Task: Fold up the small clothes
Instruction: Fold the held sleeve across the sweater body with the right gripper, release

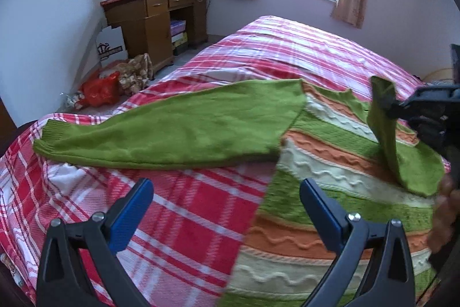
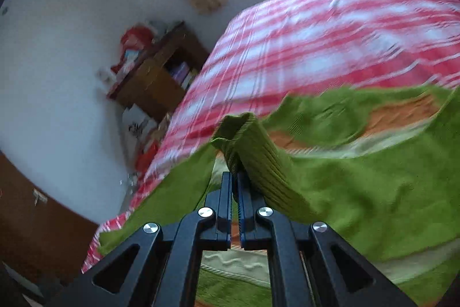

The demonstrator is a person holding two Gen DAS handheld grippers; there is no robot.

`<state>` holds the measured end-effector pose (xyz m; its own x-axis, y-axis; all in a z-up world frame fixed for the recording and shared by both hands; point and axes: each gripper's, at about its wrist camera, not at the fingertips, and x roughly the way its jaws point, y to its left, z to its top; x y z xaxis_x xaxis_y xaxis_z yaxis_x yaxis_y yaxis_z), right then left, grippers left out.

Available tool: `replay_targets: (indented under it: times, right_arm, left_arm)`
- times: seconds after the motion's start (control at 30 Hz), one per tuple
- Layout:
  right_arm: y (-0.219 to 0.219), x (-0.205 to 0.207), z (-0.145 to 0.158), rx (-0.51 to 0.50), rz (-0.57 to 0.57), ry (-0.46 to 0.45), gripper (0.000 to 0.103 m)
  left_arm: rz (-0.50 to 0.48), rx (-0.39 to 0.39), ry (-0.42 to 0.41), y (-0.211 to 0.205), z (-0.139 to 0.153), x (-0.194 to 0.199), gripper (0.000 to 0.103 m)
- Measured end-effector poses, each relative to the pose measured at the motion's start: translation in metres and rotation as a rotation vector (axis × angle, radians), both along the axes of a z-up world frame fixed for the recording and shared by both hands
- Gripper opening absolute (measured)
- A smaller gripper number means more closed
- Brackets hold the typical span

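Left claw (image 1: 225, 202) fills the bottom of its view, blue pads spread wide and released, nothing between them; it hovers over the bed (image 1: 178, 209) at the sweater's side edge.

Sweater (image 1: 325, 171): knit, green with orange and cream wavy bands, lying flat on the red plaid bedcover from about 9 o'clock across to 3 o'clock in the left wrist view. Left sleeve (image 1: 161, 137) stretched out straight toward 9 o'clock, ribbed cuff at its far end, resting on the cover.

Right sleeve (image 1: 394, 140) at 3 o'clock is lifted off the body panel and drapes down in a soft fold. Right claw (image 2: 234, 177) is clenched on this sleeve's ribbed cuff (image 2: 253, 151), pads nearly touching with the knit pinched between.

Handling, judged: light, thick, fully limp; it sags from any single hold and will not keep a crease by itself. Knit surface looks grippy against the pads, slip unlikely. Ribbed cuffs and hem are the densest, best places to pinch. The open left claw is well placed for the hem or side edge; the outstretched sleeve cuff is the other candidate.
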<state>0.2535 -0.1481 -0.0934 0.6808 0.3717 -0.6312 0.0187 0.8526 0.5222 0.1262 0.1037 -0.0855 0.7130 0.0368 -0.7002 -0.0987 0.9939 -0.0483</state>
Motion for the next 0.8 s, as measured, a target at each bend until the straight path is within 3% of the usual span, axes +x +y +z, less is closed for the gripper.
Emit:
replay_targets:
  times: [0.27, 0.43, 0.57, 0.6, 0.63, 0.67, 0.7, 0.8]
  right_arm:
    - [0.044, 0.027, -0.059, -0.025, 0.088, 0.037, 0.007]
    - [0.049, 0.035, -0.073, 0.127, 0.214, 0.13, 0.009]
    - [0.034, 0.017, -0.06, 0.182, 0.212, 0.033, 0.01]
    - [0.029, 0.012, -0.058, 0.179, 0.196, 0.017, 0.013]
    - [0.025, 0.009, -0.057, 0.177, 0.182, 0.015, 0.032]
    - [0.021, 0.007, -0.057, 0.177, 0.163, 0.013, 0.058]
    - [0.016, 0.005, -0.059, 0.181, 0.134, 0.0, 0.066]
    - [0.004, -0.002, -0.061, 0.156, 0.033, -0.051, 0.066]
  left_arm:
    - [0.005, 0.026, 0.019, 0.009, -0.013, 0.005, 0.103]
    - [0.01, 0.017, 0.028, 0.013, -0.016, 0.009, 0.103]
    - [0.01, 0.012, 0.029, 0.012, -0.017, 0.009, 0.103]
    - [0.009, 0.01, 0.031, 0.012, -0.017, 0.008, 0.103]
    - [0.007, 0.007, 0.033, 0.011, -0.017, 0.009, 0.103]
    - [0.005, 0.008, 0.035, 0.01, -0.018, 0.008, 0.103]
    - [0.003, 0.01, 0.037, 0.009, -0.018, 0.008, 0.103]
    - [-0.003, 0.017, 0.031, 0.007, -0.015, 0.005, 0.103]
